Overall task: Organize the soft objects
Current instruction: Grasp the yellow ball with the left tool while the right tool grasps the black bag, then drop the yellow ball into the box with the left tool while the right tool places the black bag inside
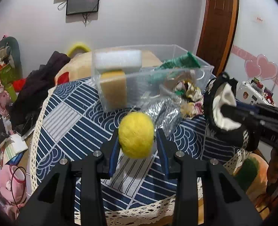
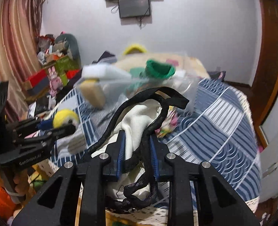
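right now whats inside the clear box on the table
Inside the clear box: a white foam block on top of a yellow sponge, and a green knitted piece at the far right. The box floor behind the sponge and crumpled plastic is hidden.

Both wrist views close, facing table (image 1: 67,113); shared.

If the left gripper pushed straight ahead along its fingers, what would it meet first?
Probably the crinkled clear plastic bag lying just beyond the yellow felt ball that the left gripper holds, then the clear box; depth is uncertain.
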